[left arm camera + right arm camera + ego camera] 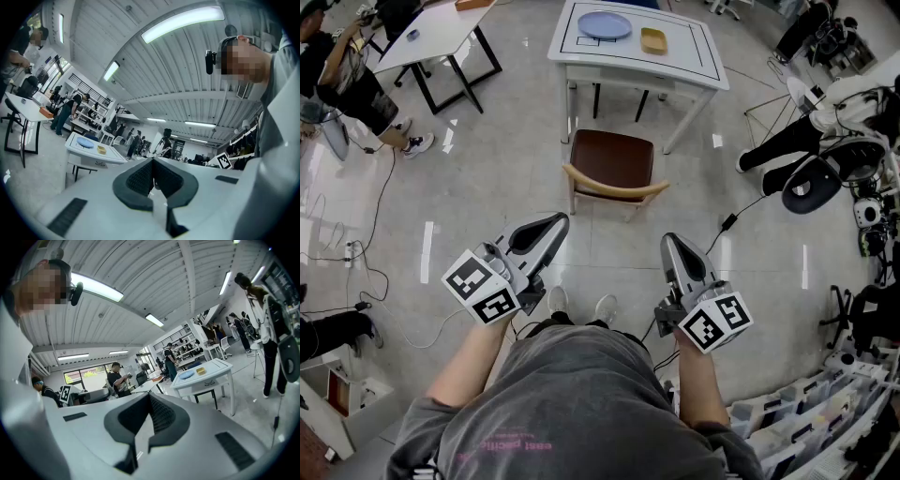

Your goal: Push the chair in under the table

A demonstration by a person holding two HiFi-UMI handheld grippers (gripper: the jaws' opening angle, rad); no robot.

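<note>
A wooden chair [612, 169] with a brown seat and a curved pale backrest stands pulled out from the white table [703, 66], its backrest toward me. On the table lie a blue plate [605, 25] and a small yellow dish [653, 40]. My left gripper [559, 221] is shut and empty, a little short of the backrest's left end. Off the backrest's right end, my right gripper [670, 241] is also shut with nothing in it. The table shows far off in the left gripper view [93, 152] and the right gripper view [206, 373], the chair hidden behind the jaws.
A second white table [431, 33] on black legs stands at the back left, with a person [352, 80] beside it. Equipment and a black stool [811, 183] crowd the right side. Cables [356, 253] trail across the floor at left, and storage bins [806, 422] sit near right.
</note>
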